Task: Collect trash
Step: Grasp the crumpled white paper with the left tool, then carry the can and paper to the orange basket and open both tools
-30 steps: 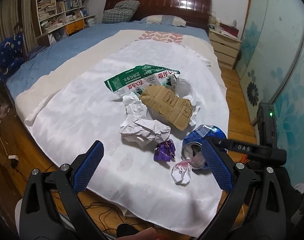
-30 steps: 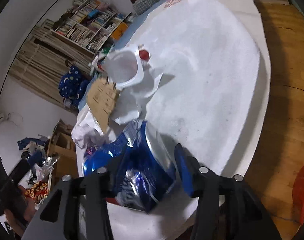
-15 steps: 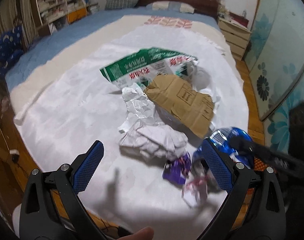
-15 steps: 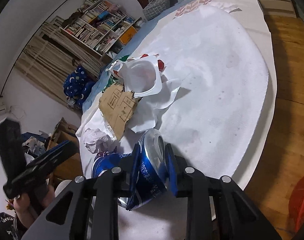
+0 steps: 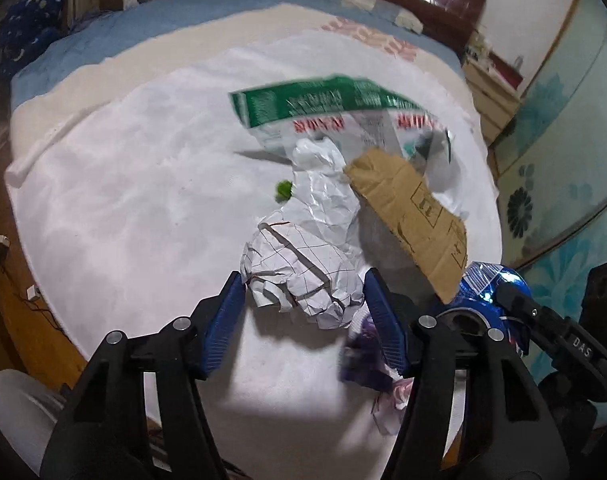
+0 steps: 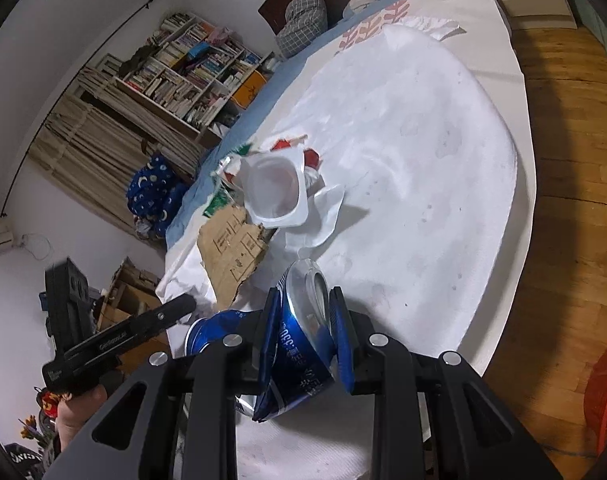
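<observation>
Paper wad (image 5: 303,276), crumpled and grid-lined, sits on the white sheet (image 5: 123,208) right between my left gripper (image 5: 303,316) fingers (image 5: 223,320); jaws are closing, both blue pads right at its sides, but I can't tell if they press yet. Right gripper (image 6: 305,332) is narrow and clamped on the crushed blue can (image 6: 299,344), pads flat on both sides, held just above the sheet edge. Cardboard scrap (image 5: 411,216) and green wrapper (image 5: 315,100) lie beyond the wad.
</observation>
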